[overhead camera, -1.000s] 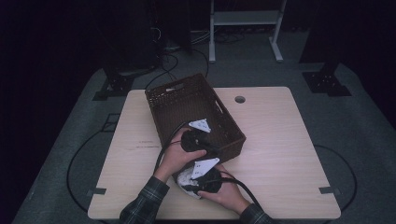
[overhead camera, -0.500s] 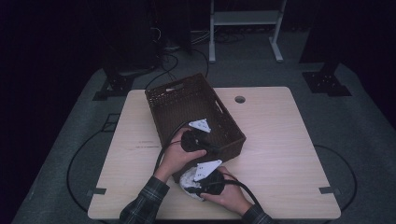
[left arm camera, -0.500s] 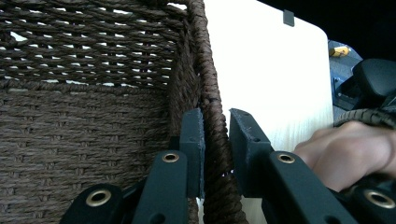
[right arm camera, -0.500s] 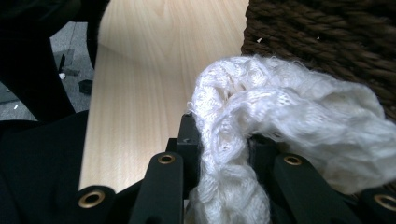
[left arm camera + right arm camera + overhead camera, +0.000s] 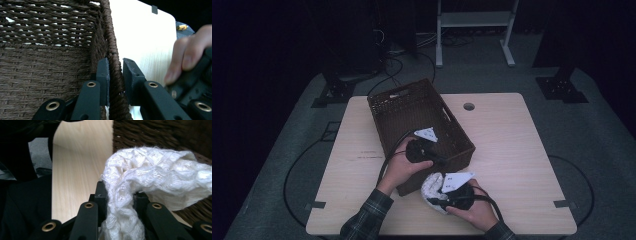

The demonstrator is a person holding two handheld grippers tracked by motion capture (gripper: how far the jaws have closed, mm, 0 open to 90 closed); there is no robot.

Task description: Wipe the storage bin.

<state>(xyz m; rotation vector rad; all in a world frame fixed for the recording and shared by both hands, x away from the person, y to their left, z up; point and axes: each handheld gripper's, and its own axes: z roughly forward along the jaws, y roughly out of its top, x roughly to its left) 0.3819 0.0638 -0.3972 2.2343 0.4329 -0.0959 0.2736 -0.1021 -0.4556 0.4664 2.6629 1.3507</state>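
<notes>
A brown wicker basket [image 5: 412, 112] stands on the pale wooden table [image 5: 512, 140]. My left gripper [image 5: 431, 159] is at its near wall. In the left gripper view the left gripper [image 5: 115, 72] is shut on the basket's rim [image 5: 113, 50], one jaw inside and one outside. A white knitted cloth [image 5: 431, 186] hangs just in front of the basket's near wall. My right gripper [image 5: 441, 193] is shut on it. In the right gripper view the cloth [image 5: 155, 177] bunches between the right gripper's [image 5: 120, 195] jaws and drapes to the right, in front of the basket wall [image 5: 150, 135].
The person's right hand [image 5: 187, 55] shows close beside the basket in the left gripper view. A round cable hole [image 5: 469, 106] lies in the table beyond the basket. Black cables trail from both grippers. A white-legged frame [image 5: 472, 30] and dark stands are on the floor behind the table.
My right gripper has moved to the right along the table's near side with the white cloth in it. The left gripper has stayed on the basket's rim.
</notes>
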